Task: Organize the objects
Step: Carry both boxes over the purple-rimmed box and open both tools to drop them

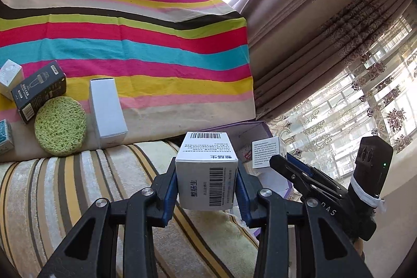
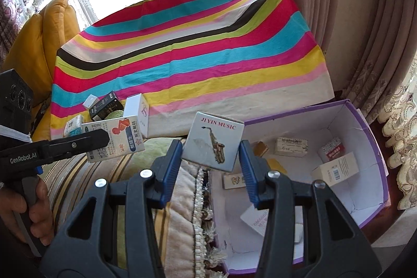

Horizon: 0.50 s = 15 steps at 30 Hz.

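The purple box (image 2: 365, 127) stands open on top, small cartons (image 2: 290, 147) scattered inside; the curtain (image 2: 351, 30) hangs close behind it.

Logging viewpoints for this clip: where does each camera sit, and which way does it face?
Left wrist: on the left tongs, looking down past a held white box at the striped cloth; right tongs at right.
Right wrist: on the right tongs, gripping a saxophone box beside the purple box; left tongs and a hand at left.
Shared: cloth, purple box.
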Each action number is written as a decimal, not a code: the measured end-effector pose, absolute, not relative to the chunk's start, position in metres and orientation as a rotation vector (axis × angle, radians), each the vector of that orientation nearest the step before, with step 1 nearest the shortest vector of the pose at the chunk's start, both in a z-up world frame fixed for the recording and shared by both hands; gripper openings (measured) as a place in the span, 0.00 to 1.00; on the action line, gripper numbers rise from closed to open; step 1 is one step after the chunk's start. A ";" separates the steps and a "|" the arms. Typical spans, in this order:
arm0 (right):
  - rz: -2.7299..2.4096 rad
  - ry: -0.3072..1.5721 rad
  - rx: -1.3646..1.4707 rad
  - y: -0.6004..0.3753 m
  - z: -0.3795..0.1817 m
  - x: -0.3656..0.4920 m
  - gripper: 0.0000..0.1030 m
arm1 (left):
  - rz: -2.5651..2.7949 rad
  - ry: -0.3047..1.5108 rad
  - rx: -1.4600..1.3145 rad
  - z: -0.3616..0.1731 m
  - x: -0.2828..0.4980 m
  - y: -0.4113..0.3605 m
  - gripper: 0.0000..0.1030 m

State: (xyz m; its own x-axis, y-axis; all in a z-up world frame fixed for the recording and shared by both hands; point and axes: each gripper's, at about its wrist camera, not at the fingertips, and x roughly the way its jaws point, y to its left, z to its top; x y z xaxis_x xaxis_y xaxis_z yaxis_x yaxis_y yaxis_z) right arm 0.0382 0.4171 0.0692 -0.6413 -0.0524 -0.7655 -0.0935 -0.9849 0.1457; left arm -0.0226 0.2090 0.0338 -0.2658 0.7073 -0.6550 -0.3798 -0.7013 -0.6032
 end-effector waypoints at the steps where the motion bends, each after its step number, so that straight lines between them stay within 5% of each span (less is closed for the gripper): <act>1: 2.796 0.275 -1.315 0.425 0.068 0.041 0.48 | 2.005 -0.415 -1.286 0.034 -0.022 0.216 0.39; 15: 2.555 0.285 -1.280 0.514 0.044 0.091 0.48 | 1.842 -0.238 -1.324 0.030 -0.012 0.321 0.39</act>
State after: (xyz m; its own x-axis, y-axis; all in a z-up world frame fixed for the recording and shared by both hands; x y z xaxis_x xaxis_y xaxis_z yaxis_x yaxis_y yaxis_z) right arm 0.0905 0.5138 0.0444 -0.5735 0.1503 -0.8053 -0.3239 -0.9445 0.0544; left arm -0.0116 0.3210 0.0302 -0.0950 0.7125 -0.6952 -0.5122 -0.6338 -0.5796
